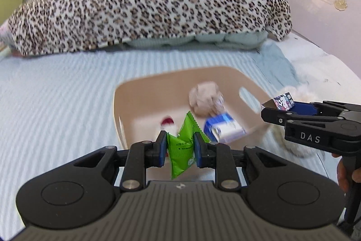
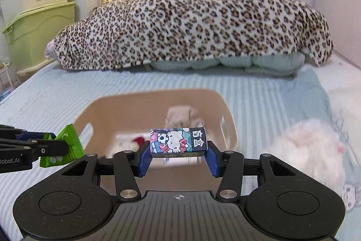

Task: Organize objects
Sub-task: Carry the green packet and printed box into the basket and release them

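Observation:
A beige basket (image 1: 135,92) (image 2: 108,105) sits on the striped bed. Inside it lie a beige cloth bundle (image 1: 205,98) (image 2: 182,116), a blue-white carton (image 1: 223,128) and a red-and-white soft item (image 1: 167,122) (image 2: 135,141). My left gripper (image 1: 180,147) is shut on a green snack packet (image 1: 182,146) above the basket's near rim; the packet also shows in the right wrist view (image 2: 67,143). My right gripper (image 2: 178,150) is shut on a small cartoon-printed box (image 2: 178,140) above the basket's near edge; the box also shows in the left wrist view (image 1: 284,101).
A leopard-print blanket (image 1: 146,6) (image 2: 191,26) covers pillows at the far end of the bed. A white fluffy toy (image 2: 309,150) (image 1: 293,146) lies right of the basket. Green and cream storage bins (image 2: 33,15) stand left of the bed. A wall runs along the right.

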### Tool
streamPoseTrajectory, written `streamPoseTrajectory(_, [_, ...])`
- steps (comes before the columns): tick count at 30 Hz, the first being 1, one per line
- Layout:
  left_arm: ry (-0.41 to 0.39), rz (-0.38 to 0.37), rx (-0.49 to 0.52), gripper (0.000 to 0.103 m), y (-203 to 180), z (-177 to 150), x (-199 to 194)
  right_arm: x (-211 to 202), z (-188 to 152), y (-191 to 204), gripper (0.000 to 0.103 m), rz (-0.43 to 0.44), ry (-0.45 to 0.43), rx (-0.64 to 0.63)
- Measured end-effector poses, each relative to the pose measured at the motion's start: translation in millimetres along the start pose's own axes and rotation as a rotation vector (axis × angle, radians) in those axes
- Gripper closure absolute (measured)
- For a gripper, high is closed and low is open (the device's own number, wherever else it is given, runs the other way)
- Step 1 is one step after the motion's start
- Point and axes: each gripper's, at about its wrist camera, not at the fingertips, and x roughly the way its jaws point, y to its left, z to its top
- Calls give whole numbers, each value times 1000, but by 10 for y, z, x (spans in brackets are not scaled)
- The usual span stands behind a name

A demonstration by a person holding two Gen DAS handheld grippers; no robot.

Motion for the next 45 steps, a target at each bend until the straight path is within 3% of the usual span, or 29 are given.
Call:
streamPoseTrajectory(7, [-28,63,32,77,-39,324,343,307,305,95,56,-9,-18,-12])
streamPoseTrajectory(19, [202,145,33,76,128,159,1299,947,194,165,55,-58,124,-50])
streamPoseTrajectory(21, [218,148,46,76,143,108,1338,1009,179,158,50,-55,151,-50])
streamPoseTrajectory(25, [217,131,47,67,124,98,1274,993,166,146,45,-50,158,-54])
streamPoseTrajectory(27, [200,128,34,35,110,134,1187,907,167,148,34,-47,143,-53])
streamPoseTrajectory(28, [180,132,24,29,109,151,1111,862,180,146,31,-49,135,-49])
streamPoseTrajectory(33, [145,121,14,26,42,189,838,552,245,73,12,-47,95,1])
streamPoseTrajectory(38, [127,129,18,25,-14,119,596,254,206,-31,10,-37,93,63])
streamPoseTrajectory(45, [119,127,14,25,-79,-65,245,-146,38,-18,10,-42,122,50])
